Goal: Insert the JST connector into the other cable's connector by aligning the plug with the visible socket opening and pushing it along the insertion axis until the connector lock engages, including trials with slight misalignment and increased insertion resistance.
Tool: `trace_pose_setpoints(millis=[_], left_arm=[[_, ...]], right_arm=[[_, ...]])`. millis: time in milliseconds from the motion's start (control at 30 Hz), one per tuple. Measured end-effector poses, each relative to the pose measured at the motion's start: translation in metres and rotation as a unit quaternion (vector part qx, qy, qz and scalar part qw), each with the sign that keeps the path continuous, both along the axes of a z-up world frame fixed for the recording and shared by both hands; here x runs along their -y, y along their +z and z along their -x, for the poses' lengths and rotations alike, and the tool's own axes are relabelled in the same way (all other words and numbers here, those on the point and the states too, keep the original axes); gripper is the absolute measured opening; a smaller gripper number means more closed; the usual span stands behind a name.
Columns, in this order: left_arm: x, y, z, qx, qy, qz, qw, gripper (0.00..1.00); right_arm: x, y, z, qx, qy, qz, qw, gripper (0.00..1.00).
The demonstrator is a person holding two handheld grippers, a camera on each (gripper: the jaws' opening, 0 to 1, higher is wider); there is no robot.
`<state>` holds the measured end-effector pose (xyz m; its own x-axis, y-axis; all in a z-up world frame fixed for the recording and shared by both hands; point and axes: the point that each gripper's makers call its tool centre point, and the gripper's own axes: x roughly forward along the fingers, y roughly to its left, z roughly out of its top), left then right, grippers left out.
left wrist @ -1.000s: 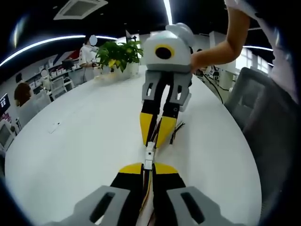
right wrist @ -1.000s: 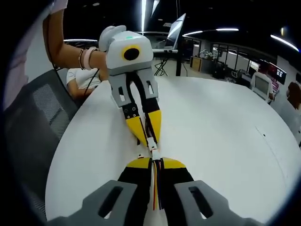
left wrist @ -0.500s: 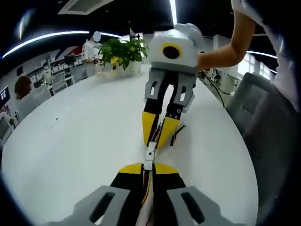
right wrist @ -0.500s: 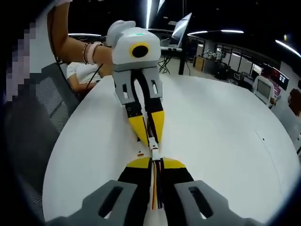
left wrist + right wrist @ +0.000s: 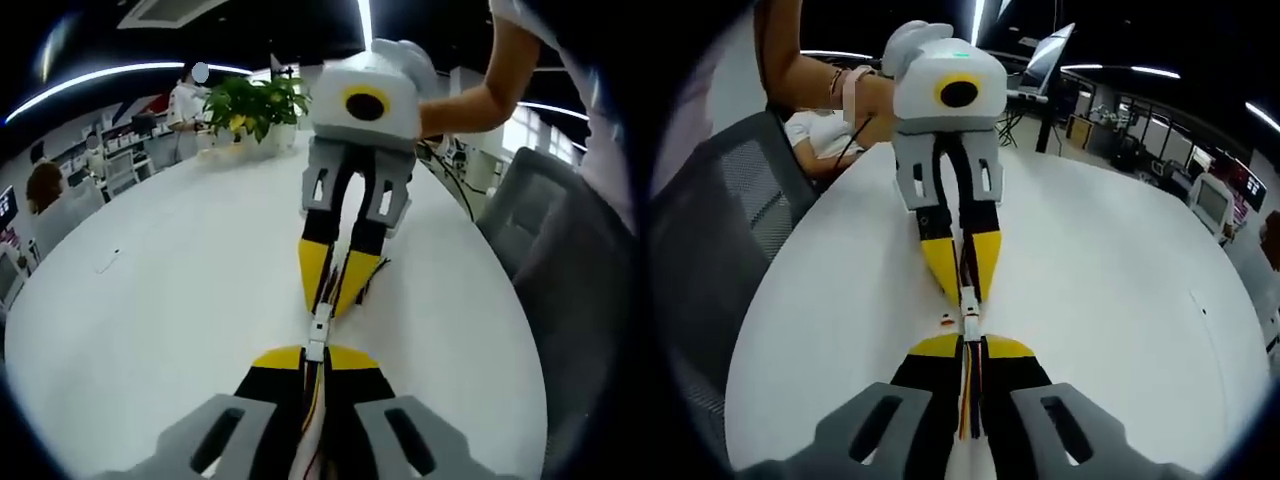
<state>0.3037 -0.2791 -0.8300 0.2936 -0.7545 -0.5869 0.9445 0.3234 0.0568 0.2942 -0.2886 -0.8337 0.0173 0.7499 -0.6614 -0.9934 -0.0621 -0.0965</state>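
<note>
Two small white JST connectors (image 5: pixel 318 332) meet end to end between the two grippers, over the white table (image 5: pixel 160 300). My left gripper (image 5: pixel 314 357) is shut on its cable just behind the connector; thin coloured wires run back between its yellow-tipped jaws. Facing it, my right gripper (image 5: pixel 331 306) is shut on the other cable, with loose wires (image 5: pixel 372 278) trailing beside it. In the right gripper view the joined connectors (image 5: pixel 968 318) sit between my right gripper (image 5: pixel 970 346) and the left gripper (image 5: pixel 965 297). Whether the lock has engaged is too small to tell.
A potted green plant (image 5: pixel 252 108) stands at the table's far edge. A grey mesh chair (image 5: pixel 710 260) stands close to the table edge, also seen as a chair (image 5: pixel 570 250). A person's arm (image 5: pixel 490 90) holds the right gripper. Seated people and desks lie beyond.
Both views have shifted slightly as the hands tilted; the opposite gripper looms a little higher and closer. The connectors stay pressed together between the jaw tips.
</note>
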Motion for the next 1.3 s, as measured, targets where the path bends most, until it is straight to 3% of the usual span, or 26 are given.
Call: trace_pose_setpoints(millis=[500,633,1300], left_arm=[[0.003,0.007,0.0,0.034,-0.035,-0.011,0.9988,0.0],[0.005,0.009,-0.001,0.014,-0.021,0.001,0.9997,0.0],[0.016,0.014,-0.003,0.03,-0.039,0.001,0.9988,0.0]], right_arm=[[-0.003,0.001,0.0,-0.006,0.008,0.003,0.9999,0.03],[-0.004,0.003,0.002,-0.003,0.012,-0.004,0.9999,0.03],[0.009,0.01,-0.004,0.004,0.001,-0.01,0.9999,0.03]])
